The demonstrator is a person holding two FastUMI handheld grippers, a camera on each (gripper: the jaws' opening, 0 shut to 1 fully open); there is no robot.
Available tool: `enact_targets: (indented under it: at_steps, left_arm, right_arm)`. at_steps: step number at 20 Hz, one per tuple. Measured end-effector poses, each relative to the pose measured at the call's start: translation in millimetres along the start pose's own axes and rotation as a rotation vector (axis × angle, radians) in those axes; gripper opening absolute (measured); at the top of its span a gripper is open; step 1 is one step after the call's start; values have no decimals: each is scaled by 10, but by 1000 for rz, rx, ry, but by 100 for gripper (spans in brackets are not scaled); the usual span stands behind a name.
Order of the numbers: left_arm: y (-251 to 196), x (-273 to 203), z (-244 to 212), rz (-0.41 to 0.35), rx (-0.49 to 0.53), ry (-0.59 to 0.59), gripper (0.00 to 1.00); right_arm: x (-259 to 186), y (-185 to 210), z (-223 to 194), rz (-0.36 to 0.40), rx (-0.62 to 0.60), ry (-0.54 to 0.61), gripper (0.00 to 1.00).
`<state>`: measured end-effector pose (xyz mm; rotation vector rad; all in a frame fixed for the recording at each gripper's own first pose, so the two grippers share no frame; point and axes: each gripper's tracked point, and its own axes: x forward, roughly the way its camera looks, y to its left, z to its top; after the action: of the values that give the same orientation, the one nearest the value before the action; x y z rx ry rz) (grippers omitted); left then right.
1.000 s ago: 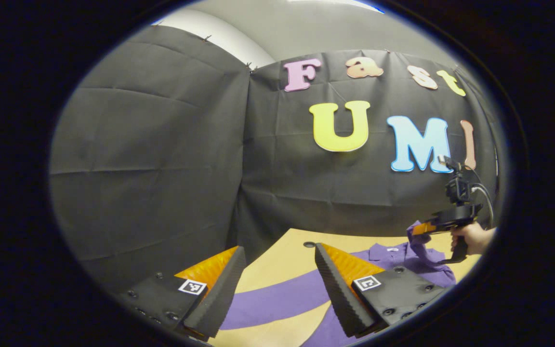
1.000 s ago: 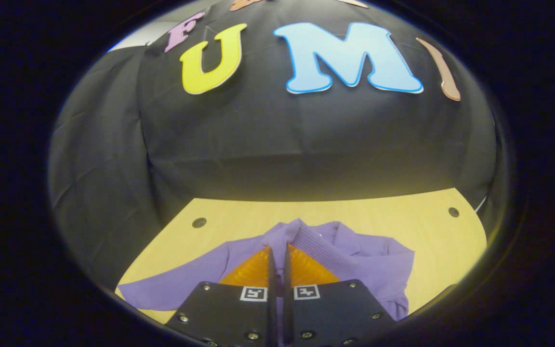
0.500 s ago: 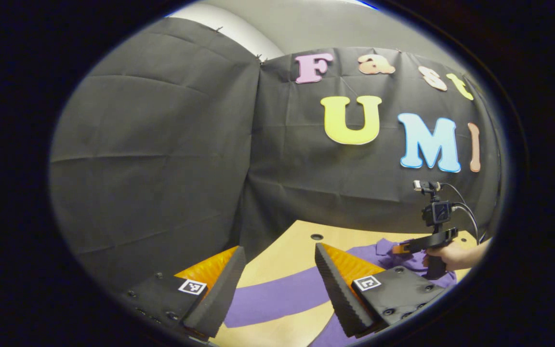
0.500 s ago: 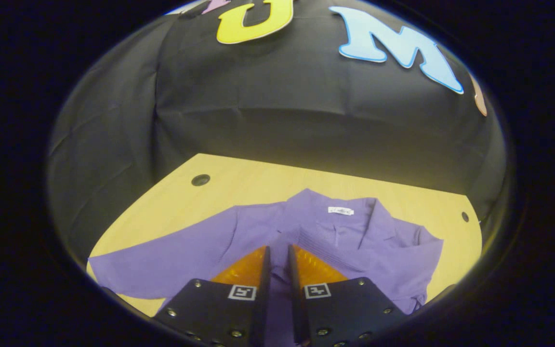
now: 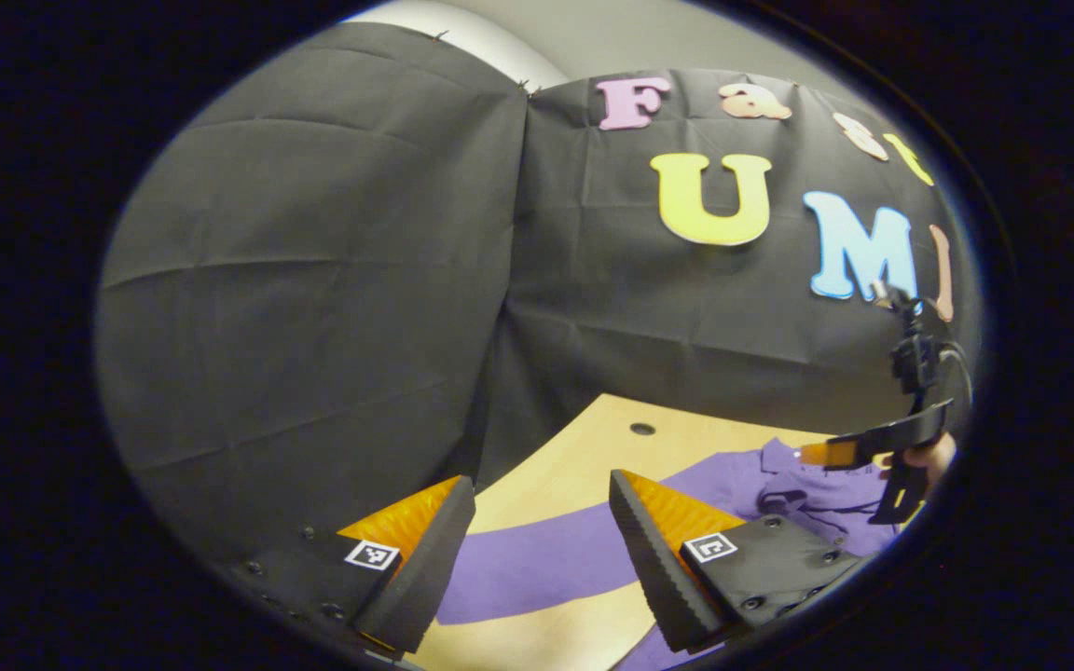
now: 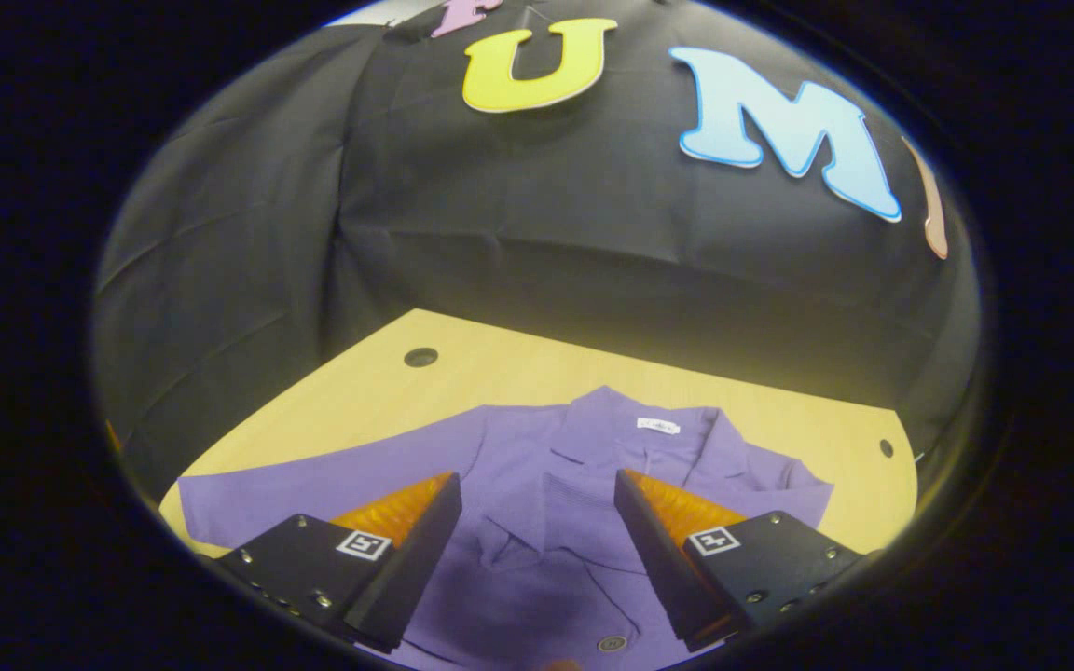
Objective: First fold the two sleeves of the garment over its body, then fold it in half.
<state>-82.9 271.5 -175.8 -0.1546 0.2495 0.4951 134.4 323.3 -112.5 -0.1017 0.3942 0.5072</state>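
In the left gripper view, the left gripper point(image 5: 537, 550) hangs above the tabletop point(image 5: 584, 447) with its fingers spread wide and nothing between them, just as it was a second ago. Below the gap lies the garment's point(image 5: 733, 480) left sleeve point(image 5: 546, 564), stretched flat across the wood as a purple band. The view has tipped down a little since the earlier frames, so more of the tabletop and its dark round hole point(image 5: 641, 429) now shows. At the far right edge the right gripper point(image 5: 817, 454) is held by a hand point(image 5: 927, 457) above the garment's collar area; a second ago a fold of purple cloth hung from its tip, and now the cloth lies down on the shirt and the tip is bare.

In the right gripper view, the right gripper point(image 6: 537, 540) has changed most: its fingers, pinched nearly together on the sleeve cuff half a second ago, now stand wide apart and hold nothing. Between them the right sleeve point(image 6: 537, 522) rests folded over the garment's body, its ribbed end lying below the collar point(image 6: 640, 438) and white label point(image 6: 658, 426). The left sleeve reaches out flat toward the tabletop's left edge. A button point(image 6: 609, 643) shows low on the shirt front.
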Motion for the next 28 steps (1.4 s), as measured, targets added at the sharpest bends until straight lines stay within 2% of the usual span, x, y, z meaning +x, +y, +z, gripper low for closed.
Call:
enact_targets:
  at_steps: [1,3,4,5,6,10,11,12,13,15,16,20,23,24,26,28]
  left_arm:
    - [78,68,-133,27,-5,28,95]
    - [261,204,-379,87,-12,83,95]
    - [365,263,-492,120,-17,109,99]
    - [467,315,-605,148,-26,138,95]
    - [552,361,-727,172,-42,170,99]
    - [769,558,-1248,234,-124,321,99]
    - [799,585,-1350,240,-132,351,99]
    - [804,590,-1389,245,-133,371,94]
    - [798,592,-1425,247,-131,389,99]
    - [797,659,-1548,241,-125,423,97]
    - [797,684,-1613,243,-122,448,100]
    - [688,726,-1721,245,-18,454,99]
    - [630,751,-1707,244,-23,446,94]
    - [625,761,-1689,240,-15,442,96]
    - [554,796,-1701,223,-10,433,82]
    - [445,824,-1721,210,-9,419,56]
  right_arm:
    - [-117,7,34,2,-10,-12,100]
    - [-376,18,112,1,-25,-46,100]
    - [-488,34,122,4,-34,-57,98]
    - [-596,45,131,6,-42,-63,99]
    - [-695,58,126,6,-46,-68,99]
    - [-977,112,53,1,-24,-55,99]
    - [-1025,118,49,0,-19,-54,99]
    - [-1073,120,37,-3,-18,-53,99]
    - [-1112,119,24,-8,-19,-49,99]
    - [-1179,141,-6,-10,-4,-44,99]
    - [-1208,153,-27,-10,8,-40,99]
    - [-1304,171,-91,-15,14,-29,99]
    - [-1398,173,-118,-8,21,-29,99]
    - [-1423,159,-132,-7,30,-32,99]
    - [-1458,111,-157,-10,50,-36,99]
    - [-1489,30,-209,-16,67,-29,99]
